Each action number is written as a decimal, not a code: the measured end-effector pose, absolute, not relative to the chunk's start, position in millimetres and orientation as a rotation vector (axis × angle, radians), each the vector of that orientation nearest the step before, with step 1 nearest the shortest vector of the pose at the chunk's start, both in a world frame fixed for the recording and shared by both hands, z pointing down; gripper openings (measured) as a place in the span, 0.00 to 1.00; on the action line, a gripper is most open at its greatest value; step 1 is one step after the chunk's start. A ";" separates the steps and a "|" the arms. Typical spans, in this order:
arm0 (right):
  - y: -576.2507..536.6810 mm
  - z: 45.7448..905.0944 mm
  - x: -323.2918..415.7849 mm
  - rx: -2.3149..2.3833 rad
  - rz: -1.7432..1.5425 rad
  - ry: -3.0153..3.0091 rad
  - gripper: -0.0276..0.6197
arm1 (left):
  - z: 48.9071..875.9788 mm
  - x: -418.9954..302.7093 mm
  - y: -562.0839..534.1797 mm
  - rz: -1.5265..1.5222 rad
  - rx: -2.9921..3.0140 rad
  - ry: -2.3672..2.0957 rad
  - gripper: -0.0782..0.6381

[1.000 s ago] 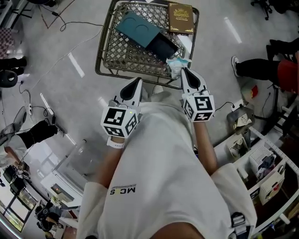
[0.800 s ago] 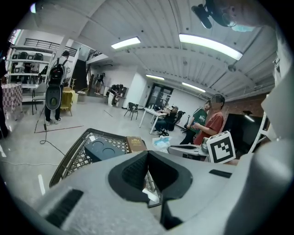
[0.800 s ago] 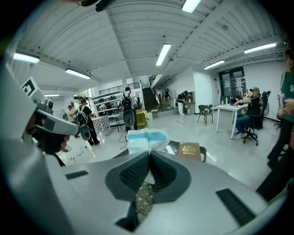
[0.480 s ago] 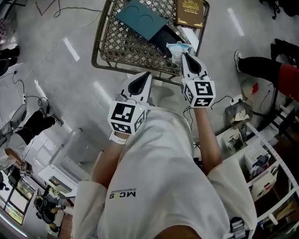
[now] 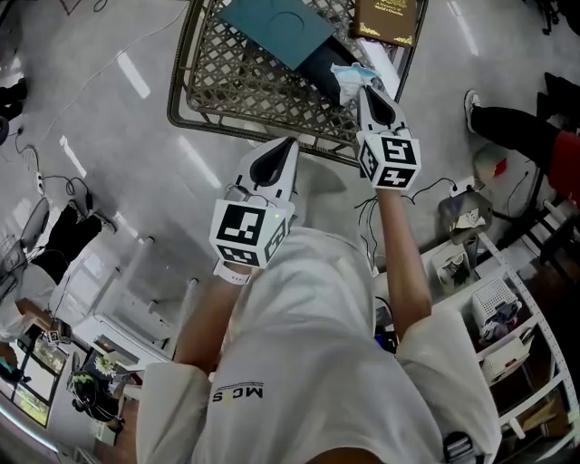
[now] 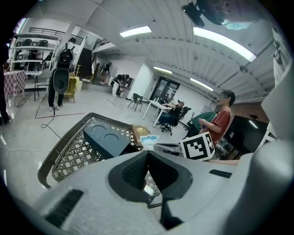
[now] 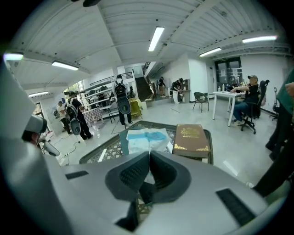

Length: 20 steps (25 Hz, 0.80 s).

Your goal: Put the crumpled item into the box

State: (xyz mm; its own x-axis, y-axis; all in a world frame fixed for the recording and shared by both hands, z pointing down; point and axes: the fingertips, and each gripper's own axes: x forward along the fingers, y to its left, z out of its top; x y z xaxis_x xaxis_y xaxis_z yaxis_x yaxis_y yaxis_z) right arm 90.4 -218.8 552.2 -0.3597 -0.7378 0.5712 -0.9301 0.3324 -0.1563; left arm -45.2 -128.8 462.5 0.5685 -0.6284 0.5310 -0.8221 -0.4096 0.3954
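Note:
The crumpled white and blue item [image 5: 350, 78] is pinched at the tip of my right gripper [image 5: 367, 90], which is shut on it. It hangs over the near right part of the wire basket [image 5: 234, 135] standing on the floor. In the right gripper view the item [image 7: 146, 139] fans out just past the right gripper [image 7: 149, 154]. Inside the basket lie a teal box [image 5: 276, 22], a brown book [image 5: 390, 16] and a dark flat thing [image 5: 319, 62]. My left gripper [image 5: 288, 144] is shut and holds nothing, just short of the basket's near rim.
Cables [image 5: 54, 186] trail over the grey floor to the left. A white shelf unit [image 5: 494, 308] with small items stands at the right. Someone's shoe and dark trouser leg [image 5: 507, 127] are at the right edge. People sit and stand farther off in the room.
My right gripper has carried the crumpled item forward, from the basket's near rim to over its inside. The left gripper has followed up to the near rim.

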 end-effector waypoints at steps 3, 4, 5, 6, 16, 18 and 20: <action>-226.7 576.2 88.3 1.458 0.677 -2.180 0.07 | 477.2 -44.8 -133.8 0.410 2.158 -1.149 0.14; -228.3 583.4 88.0 1.455 0.686 -2.172 0.07 | 481.6 -44.8 -134.9 0.413 2.151 -1.150 0.14; -229.2 590.4 87.9 1.452 0.697 -2.162 0.07 | 485.7 -45.1 -135.6 0.414 2.143 -1.151 0.14; -229.7 597.1 87.8 1.448 0.711 -2.153 0.07 | 489.6 -45.4 -136.0 0.413 2.133 -1.152 0.14; -233.4 650.9 90.3 1.405 0.817 -2.076 0.07 | 513.0 -38.1 -145.1 0.417 2.102 -1.143 0.14; -231.1 659.5 91.4 1.383 0.833 -2.060 0.07 | 514.1 -34.5 -145.4 0.415 2.100 -1.141 0.14; -230.8 665.6 91.4 1.373 0.840 -2.050 0.07 | 516.4 -32.5 -145.5 0.422 2.102 -1.135 0.14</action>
